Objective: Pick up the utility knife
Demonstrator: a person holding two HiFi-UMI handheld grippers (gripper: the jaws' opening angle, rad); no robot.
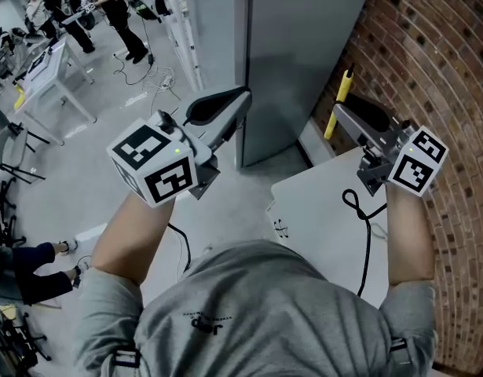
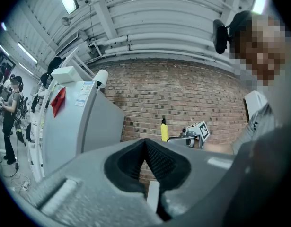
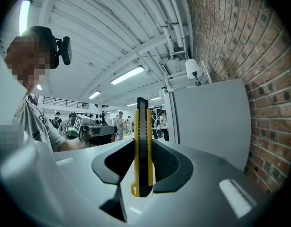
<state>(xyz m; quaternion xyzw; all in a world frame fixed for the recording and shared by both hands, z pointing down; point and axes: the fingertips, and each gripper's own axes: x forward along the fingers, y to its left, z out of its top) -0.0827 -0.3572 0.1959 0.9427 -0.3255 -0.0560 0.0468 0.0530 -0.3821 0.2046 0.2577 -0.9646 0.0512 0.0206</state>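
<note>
The utility knife (image 3: 142, 145) is yellow and black and stands upright between the pads of my right gripper (image 3: 142, 161), which is shut on it. In the head view the knife (image 1: 342, 91) sticks up and down out of the right gripper (image 1: 341, 115), held level above the far edge of a white table (image 1: 320, 199). My left gripper (image 1: 239, 99) is held level out to the left, over the floor. Its jaws meet at the tips with nothing between them (image 2: 146, 145). From the left gripper view the knife (image 2: 164, 131) shows in front of the brick wall.
A black cable (image 1: 360, 214) lies on the white table. A tall grey cabinet (image 1: 304, 53) stands straight ahead, and a brick wall (image 1: 437, 77) runs along the right. Far left are white tables (image 1: 53, 77) and people standing.
</note>
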